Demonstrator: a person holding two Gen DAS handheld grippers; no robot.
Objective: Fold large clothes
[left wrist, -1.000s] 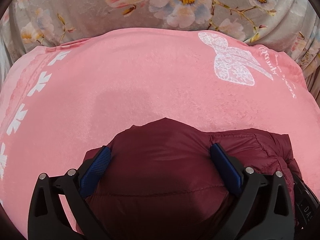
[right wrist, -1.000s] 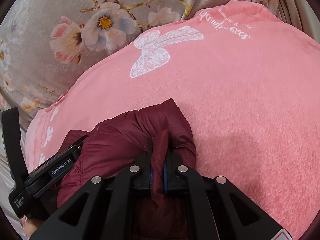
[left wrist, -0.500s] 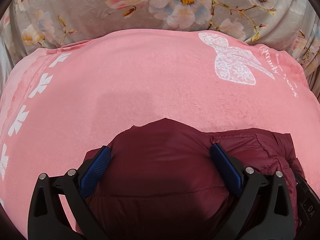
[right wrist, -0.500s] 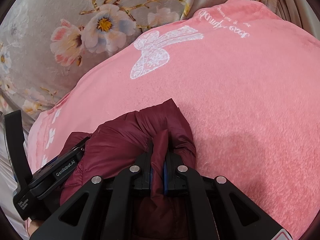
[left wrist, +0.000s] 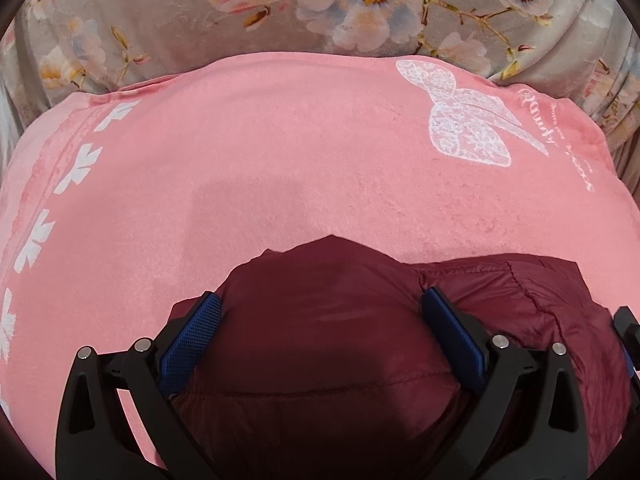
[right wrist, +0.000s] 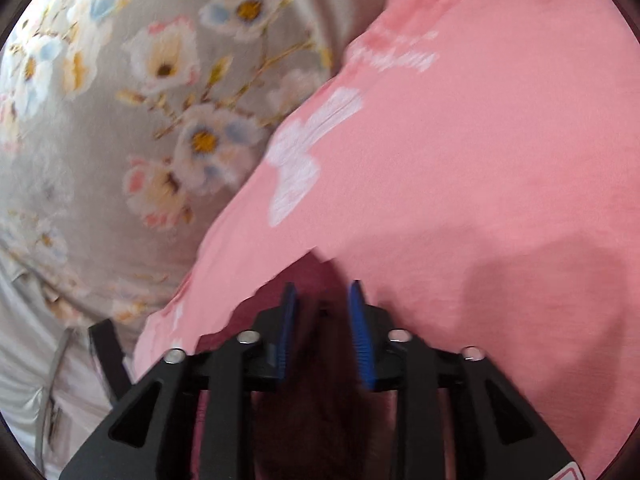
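Observation:
A dark red puffer jacket [left wrist: 328,344] lies bunched on a pink blanket [left wrist: 280,152] with white butterfly and leaf prints. My left gripper [left wrist: 320,312] is open, its blue pads [left wrist: 192,336] on either side of a puffed part of the jacket. In the right wrist view, which is blurred by motion, my right gripper [right wrist: 322,300] has its jaws parted, with the jacket [right wrist: 316,360] showing between and below the blue pads [right wrist: 360,340]. The pink blanket [right wrist: 480,160] fills the right side there.
A grey bedspread with flowers [left wrist: 360,8] lies beyond the blanket's far edge and also shows at the left in the right wrist view [right wrist: 120,140]. A dark strap and pale fabric [right wrist: 108,356] sit at the lower left there.
My right gripper was shut on a fold of the jacket; now its jaws have opened and it has swung, so the view shifts. My left gripper has stayed in place.

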